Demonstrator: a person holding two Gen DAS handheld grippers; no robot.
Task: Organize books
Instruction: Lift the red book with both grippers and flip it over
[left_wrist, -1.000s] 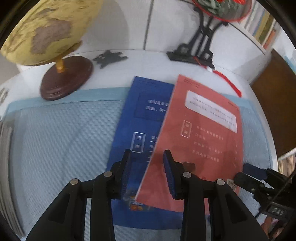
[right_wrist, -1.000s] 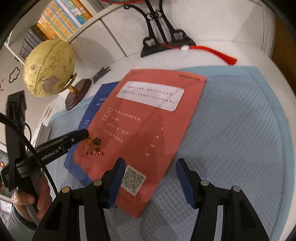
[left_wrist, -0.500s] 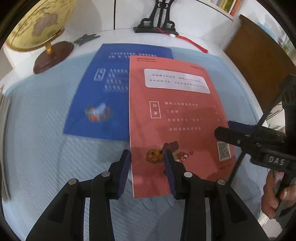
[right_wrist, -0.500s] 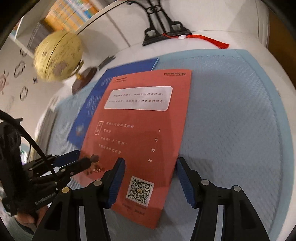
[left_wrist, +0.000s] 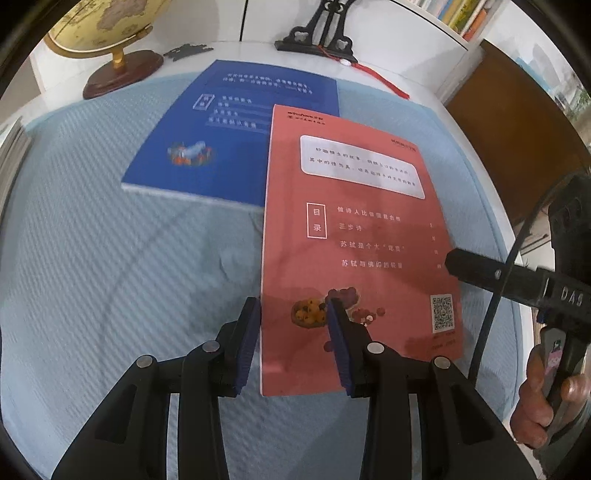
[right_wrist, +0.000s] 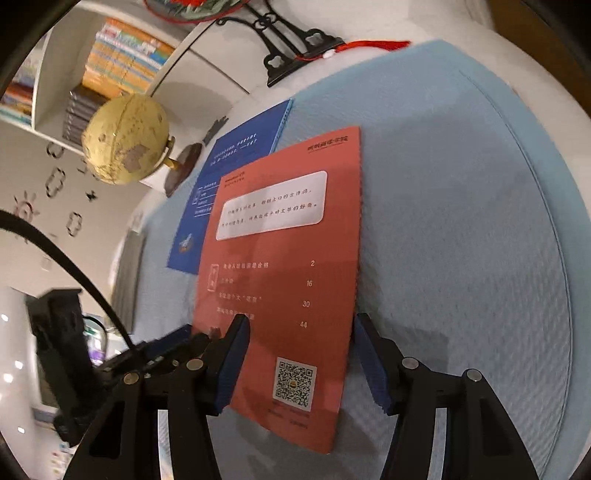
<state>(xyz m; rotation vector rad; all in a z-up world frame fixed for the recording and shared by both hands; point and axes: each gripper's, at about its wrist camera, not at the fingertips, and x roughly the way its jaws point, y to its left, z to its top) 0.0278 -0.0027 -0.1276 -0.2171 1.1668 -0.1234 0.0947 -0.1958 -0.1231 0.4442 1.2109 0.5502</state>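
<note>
Pale blue quilted matting (left_wrist: 110, 258) covers the round white table (right_wrist: 532, 62), with a globe (left_wrist: 92, 22) off at eleven o'clock in my left view and a black ornament stand (left_wrist: 317, 37) at twelve. Two thin booklets lie flat on the matting: the red booklet (left_wrist: 362, 236) nearest me, its far left corner overlapping the blue booklet (left_wrist: 236, 133), which sits toward eleven o'clock.

My left gripper (left_wrist: 293, 347) has its jaws parted, straddling the red booklet's left edge near the bottom, with no sign of a pinch. My right gripper (right_wrist: 299, 365) stands wider, its pads either side of the lower right portion of the same cover, one past the toothed right edge. It grasps nothing that I can see.

I judge the red booklet light, floppy and slick on its cover (a soft paperback, it seems). Lying flat on cushioned matting, it gives no easy purchase from above. I would nip it at an edge, since a grip at one corner would likely let it droop.
</note>
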